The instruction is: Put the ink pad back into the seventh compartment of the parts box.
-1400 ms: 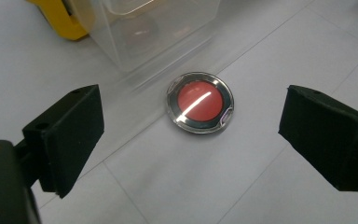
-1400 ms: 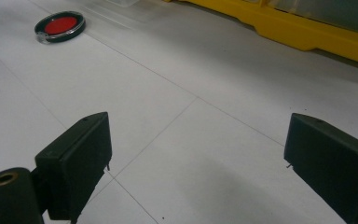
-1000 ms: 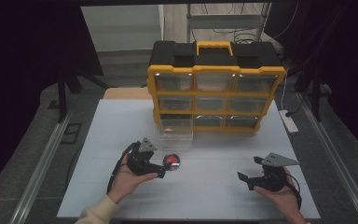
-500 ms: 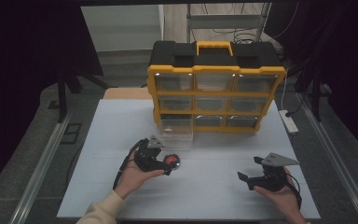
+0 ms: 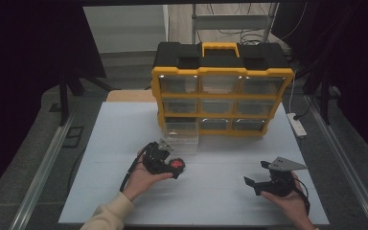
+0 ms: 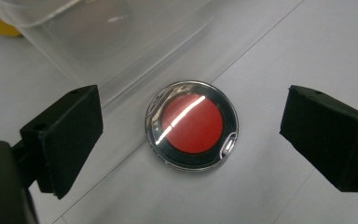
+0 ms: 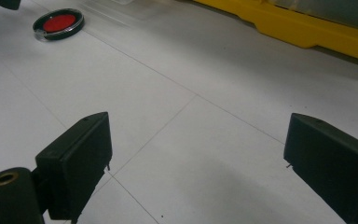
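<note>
a: which step is this?

b: the reach. the left gripper (image 6: pixel 189 154) hangs over the red disc (image 6: pixel 191 123) with jaws spread wide to either side, nothing pinched yet. the disc lies flat on the white table (image 5: pixel 220 191), just near of the clear drawer (image 5: pixel 182 140) pulled from the yellow organiser (image 5: pixel 223 103).

a: and next?

b: i'd say lower, then close on the rim. it's a round, glossy, thin thing with a chrome-like edge, so it may slip.

a: the other one?

b: the right gripper (image 5: pixel 255 179) rests far right, jaws apart, empty.
</note>
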The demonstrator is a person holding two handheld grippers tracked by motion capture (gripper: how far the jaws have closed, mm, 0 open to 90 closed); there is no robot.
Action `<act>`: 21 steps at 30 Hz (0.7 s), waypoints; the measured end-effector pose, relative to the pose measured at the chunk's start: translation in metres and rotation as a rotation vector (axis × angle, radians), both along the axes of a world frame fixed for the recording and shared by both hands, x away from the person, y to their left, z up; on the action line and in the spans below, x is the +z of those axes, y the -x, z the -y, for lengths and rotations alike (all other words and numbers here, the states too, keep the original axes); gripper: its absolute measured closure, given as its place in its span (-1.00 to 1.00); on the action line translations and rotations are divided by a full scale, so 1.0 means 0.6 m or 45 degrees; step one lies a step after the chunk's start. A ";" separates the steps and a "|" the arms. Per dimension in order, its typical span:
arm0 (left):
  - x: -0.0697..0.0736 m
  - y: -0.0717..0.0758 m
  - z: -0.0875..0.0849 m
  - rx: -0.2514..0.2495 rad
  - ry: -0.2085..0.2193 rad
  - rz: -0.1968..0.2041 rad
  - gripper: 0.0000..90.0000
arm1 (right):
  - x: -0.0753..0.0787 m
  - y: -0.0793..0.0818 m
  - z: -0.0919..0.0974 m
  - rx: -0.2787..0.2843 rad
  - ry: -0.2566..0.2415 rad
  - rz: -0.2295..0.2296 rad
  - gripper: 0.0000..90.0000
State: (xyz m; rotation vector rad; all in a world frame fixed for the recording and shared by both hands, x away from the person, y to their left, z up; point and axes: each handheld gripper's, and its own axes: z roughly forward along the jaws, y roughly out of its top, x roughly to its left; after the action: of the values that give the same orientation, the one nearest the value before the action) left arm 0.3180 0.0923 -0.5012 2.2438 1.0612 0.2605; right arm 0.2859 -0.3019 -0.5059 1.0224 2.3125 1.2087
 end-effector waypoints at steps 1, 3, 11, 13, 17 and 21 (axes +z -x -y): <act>-0.002 -0.001 0.001 -0.002 -0.007 -0.003 -0.86 | 0.000 0.000 0.000 0.001 0.001 0.000 -0.83; -0.005 -0.003 0.004 -0.003 -0.025 -0.013 -0.87 | 0.000 0.000 0.000 0.004 -0.001 0.000 -0.83; -0.020 -0.012 0.013 0.010 -0.065 -0.054 -0.91 | 0.000 0.000 0.000 0.002 0.002 0.000 -0.83; -0.024 -0.014 0.015 0.003 -0.073 -0.067 -0.92 | 0.000 0.000 0.000 0.003 0.002 0.000 -0.83; -0.032 -0.018 0.020 -0.004 -0.091 -0.091 -0.96 | 0.000 0.000 0.001 0.002 -0.003 -0.002 -0.83; -0.039 -0.020 0.025 -0.005 -0.105 -0.111 -0.96 | -0.001 -0.001 0.000 0.000 0.000 -0.002 -0.83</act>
State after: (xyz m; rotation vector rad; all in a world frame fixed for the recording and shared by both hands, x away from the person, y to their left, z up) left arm 0.3298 0.0776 -0.5246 2.3493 1.1095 0.2100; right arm 0.2863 -0.3022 -0.5064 1.0236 2.3141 1.2080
